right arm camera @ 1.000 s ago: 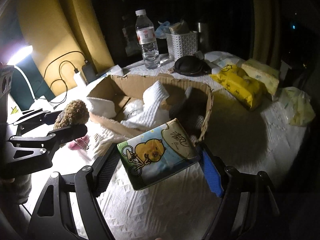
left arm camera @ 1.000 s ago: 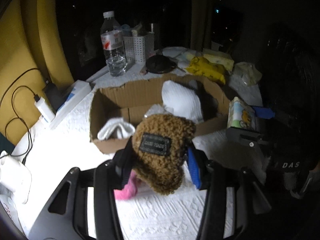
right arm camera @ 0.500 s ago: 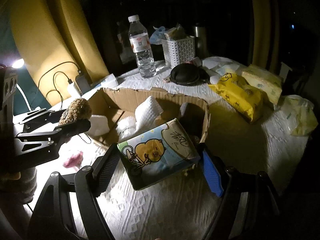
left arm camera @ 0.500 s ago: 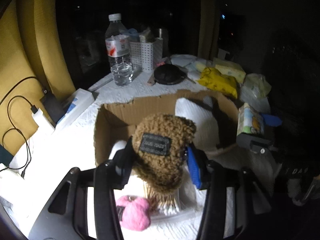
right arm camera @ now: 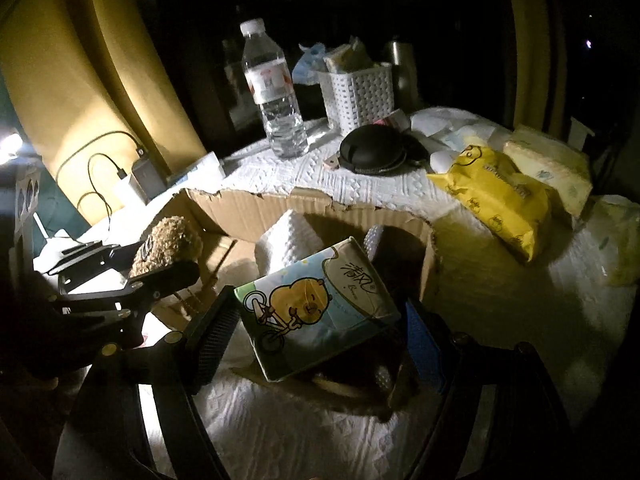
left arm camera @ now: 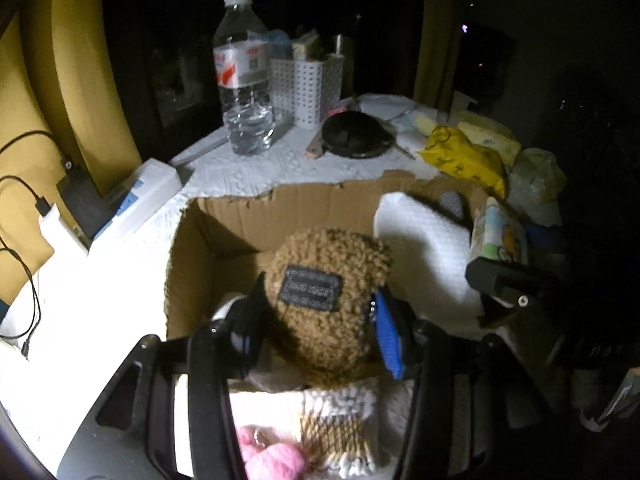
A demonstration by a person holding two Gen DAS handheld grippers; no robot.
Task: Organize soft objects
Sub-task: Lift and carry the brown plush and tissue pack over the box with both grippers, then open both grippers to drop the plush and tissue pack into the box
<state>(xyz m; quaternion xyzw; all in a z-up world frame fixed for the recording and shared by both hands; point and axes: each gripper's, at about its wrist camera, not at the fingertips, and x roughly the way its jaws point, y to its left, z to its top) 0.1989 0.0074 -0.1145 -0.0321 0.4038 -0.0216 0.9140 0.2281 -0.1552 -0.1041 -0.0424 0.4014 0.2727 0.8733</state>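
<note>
Our left tool (left arm camera: pixel 320 320) grips the pouch (left arm camera: pixel 326 300), our right tool (right arm camera: pixel 316 332) the tissues (right arm camera: pixel 316 308); both seem (dimly) right above the box (left arm camera: pixel 240 224).

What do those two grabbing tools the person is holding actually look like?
Both are black, skeleton-like frames with cut-out openings and small silver screws. The left gripper has two fingers: one dark, one faced with a bright blue pad. The right gripper matches it: a black ribbed pad on one finger, a blue pad on the other. No cables, sleeves or hands show.
</note>
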